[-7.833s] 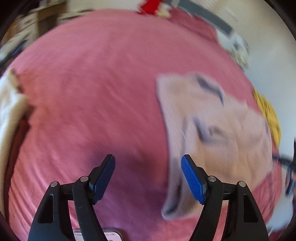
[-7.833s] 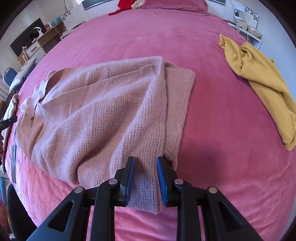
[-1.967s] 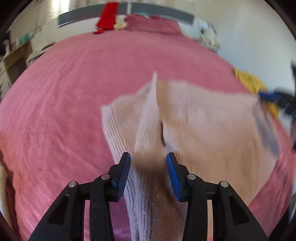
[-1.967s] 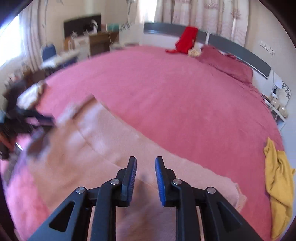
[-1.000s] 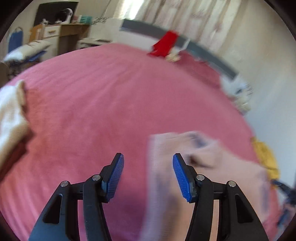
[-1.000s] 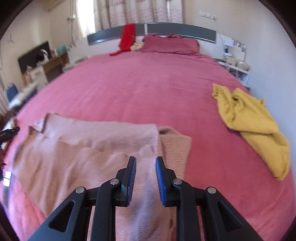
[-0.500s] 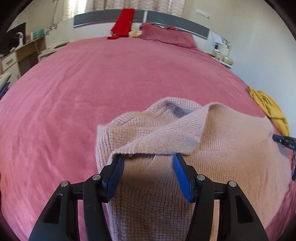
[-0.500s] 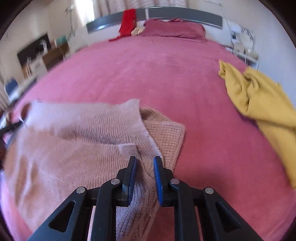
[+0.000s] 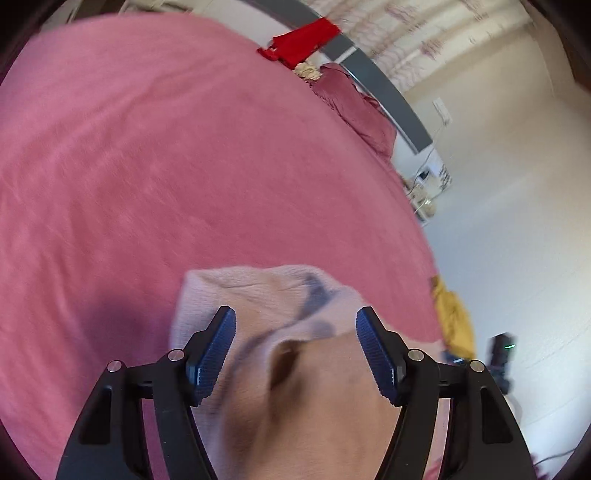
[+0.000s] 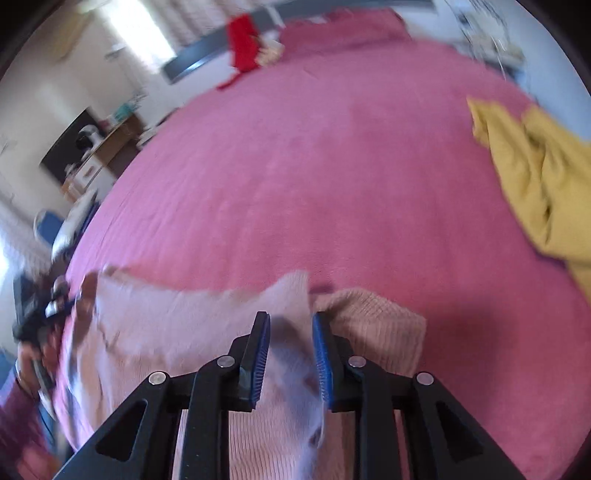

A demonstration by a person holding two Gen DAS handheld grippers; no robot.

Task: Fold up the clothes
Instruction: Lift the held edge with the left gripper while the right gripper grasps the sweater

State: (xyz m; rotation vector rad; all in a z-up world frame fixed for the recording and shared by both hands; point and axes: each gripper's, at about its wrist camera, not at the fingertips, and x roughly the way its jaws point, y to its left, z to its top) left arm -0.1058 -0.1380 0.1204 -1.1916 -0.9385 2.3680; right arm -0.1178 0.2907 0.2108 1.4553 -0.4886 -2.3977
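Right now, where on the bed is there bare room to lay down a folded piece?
Bare bedspread runs from the pink sweater to the pillow and red garment at the headboard. The near edge is crowded by the sweater, and the right side by the yellow garment.

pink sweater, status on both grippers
Left gripper open over pink sweater, jaws just widened. Right gripper just widened, fold between jaws. Yellow garment clear.

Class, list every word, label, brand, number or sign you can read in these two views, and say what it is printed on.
None can be read. The sweater, the bedspread, the yellow garment and the red cloth show no print. Items on the nightstand and desk are too small and blurred to tell.
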